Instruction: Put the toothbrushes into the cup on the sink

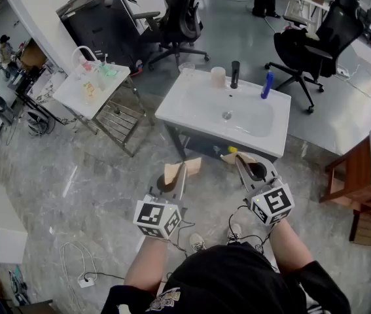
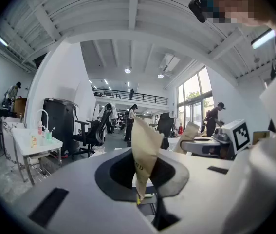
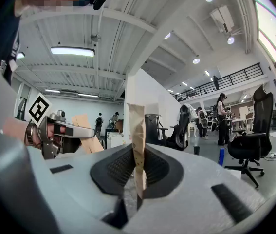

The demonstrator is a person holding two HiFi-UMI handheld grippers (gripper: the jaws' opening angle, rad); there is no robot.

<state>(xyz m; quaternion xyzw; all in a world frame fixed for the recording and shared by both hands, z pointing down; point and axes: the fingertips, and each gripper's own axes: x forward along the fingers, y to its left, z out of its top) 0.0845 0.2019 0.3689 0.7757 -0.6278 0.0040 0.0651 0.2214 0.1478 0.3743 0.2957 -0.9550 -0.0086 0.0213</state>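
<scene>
– Left claw (image 1: pixel 178 177) is pinching what?
– It pinches a brown paper pack (image 2: pixel 145 147). The right claw (image 1: pixel 245 167) pinches the other paper pack (image 3: pixel 138 135) too.
– Where is the cup (image 1: pixel 218 76)?
– The cup stands on the sink's (image 1: pixel 171 110) back edge, by the black tap (image 1: pixel 235 74), well apart from both claws.

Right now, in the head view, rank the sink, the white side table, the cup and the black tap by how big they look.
1. sink
2. white side table
3-4. cup and black tap: too alike to rank. The tap looks taller, the cup wider.
</scene>
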